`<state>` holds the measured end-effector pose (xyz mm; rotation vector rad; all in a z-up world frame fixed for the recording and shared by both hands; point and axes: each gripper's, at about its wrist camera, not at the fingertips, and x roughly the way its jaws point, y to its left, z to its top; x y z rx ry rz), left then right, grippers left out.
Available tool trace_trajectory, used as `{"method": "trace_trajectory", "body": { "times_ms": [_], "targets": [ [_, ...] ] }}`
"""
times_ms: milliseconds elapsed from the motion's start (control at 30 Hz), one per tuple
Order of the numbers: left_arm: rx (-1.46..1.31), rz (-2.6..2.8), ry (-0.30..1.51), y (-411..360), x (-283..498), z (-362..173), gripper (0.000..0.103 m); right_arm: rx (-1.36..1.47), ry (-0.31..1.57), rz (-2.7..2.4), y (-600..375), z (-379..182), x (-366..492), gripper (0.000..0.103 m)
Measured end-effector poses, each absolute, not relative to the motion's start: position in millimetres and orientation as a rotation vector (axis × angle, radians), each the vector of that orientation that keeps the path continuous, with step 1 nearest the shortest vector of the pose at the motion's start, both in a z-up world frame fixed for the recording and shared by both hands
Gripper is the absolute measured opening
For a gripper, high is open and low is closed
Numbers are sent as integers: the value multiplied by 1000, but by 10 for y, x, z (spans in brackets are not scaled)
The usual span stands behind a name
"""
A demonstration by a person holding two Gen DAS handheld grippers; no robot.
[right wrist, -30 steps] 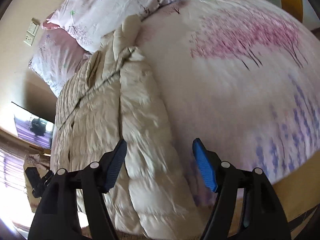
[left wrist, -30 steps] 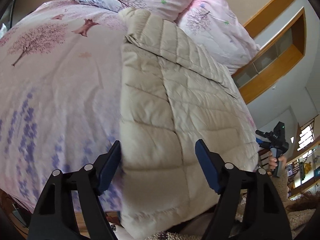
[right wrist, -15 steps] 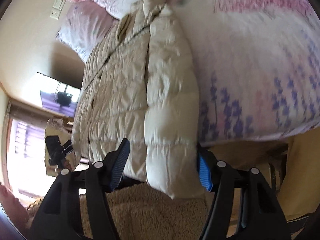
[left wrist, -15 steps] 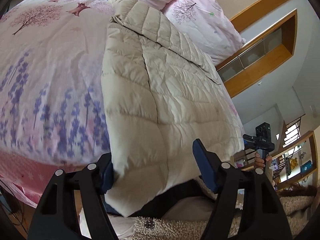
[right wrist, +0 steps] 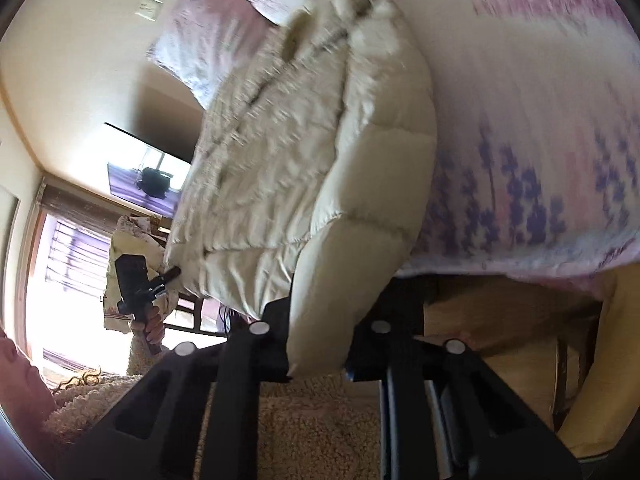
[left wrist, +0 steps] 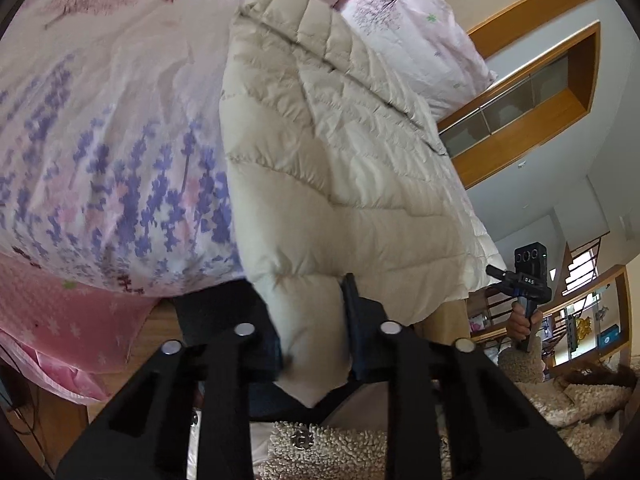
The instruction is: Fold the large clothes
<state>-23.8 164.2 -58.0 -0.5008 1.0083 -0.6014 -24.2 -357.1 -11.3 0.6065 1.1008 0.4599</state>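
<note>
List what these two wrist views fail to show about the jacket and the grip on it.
- Left wrist view: the hem of the jacket inside the left tongs is covered by the black arms; how deep the bite goes is hidden.
- Right wrist view: motion blur smears the jacket's far end, so collar and zip are unreadable.
- Right tongs: the pads are buried in the padding.
- Both views: the jacket's underside lies hidden against the bedspread.
</note>
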Motion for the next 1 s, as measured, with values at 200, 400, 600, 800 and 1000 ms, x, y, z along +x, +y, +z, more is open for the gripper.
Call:
{"method": "trace_trajectory", "body": {
  "times_ms": [200,400,600,800,1000],
  "targets": [
    [-451,-567,834,1736,-238,-151,10,477,896,415,-3433,437,-251,12],
    [-424,-485,708,1814,-49,192,9,374,665,280,-3404,856,-184,11],
    [-420,-417,636,1801,318,431,9,292,533,178,-3216,1063,7,11],
    [-402,-380,624,1761,743,570,9,191,464,90,-3068,1185,305,11],
    [-430,-377,600,1787,1170,716,9,150,420,32,-3004,1315,697,11]
  ]
}}
